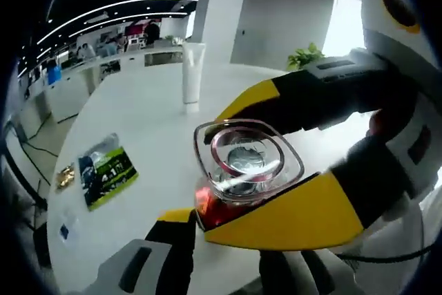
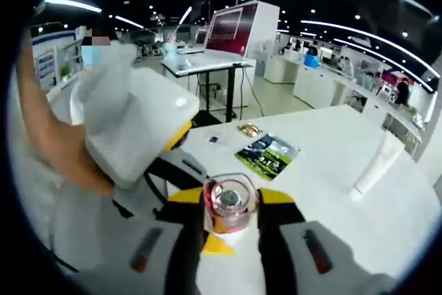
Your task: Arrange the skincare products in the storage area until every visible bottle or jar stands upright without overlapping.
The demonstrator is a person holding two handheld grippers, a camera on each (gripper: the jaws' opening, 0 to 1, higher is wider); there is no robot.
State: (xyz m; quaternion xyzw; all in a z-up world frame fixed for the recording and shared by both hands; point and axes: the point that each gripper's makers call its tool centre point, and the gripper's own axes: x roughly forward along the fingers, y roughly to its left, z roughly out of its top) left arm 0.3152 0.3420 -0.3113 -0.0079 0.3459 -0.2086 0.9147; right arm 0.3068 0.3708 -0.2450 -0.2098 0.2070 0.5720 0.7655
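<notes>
Holding: my right hand-held gripper [image 2: 230, 206] clamps the clear jar [image 2: 229, 205] upright for placement; left hand-held gripper [image 1: 228, 257] jaws apart; white tube [image 1: 193, 72] stands near worktop [image 1: 138, 112] far edge.

Open white table [image 1: 152, 101] around the upright tube [image 1: 193, 70]; sachets [image 1: 105, 169] lie flat, seemingly well apart.

Green and black packet [image 1: 107, 170] lying flat on white table [image 1: 145, 108], lower left of the left gripper view; same packet [image 2: 268, 153] at centre of the right gripper view. Small gold item [image 1: 65, 175] just beside it, toward the table edge. Potted plant [image 1: 306, 56] upper right. Red screen [image 2: 233, 29] on a stand, upper centre.
</notes>
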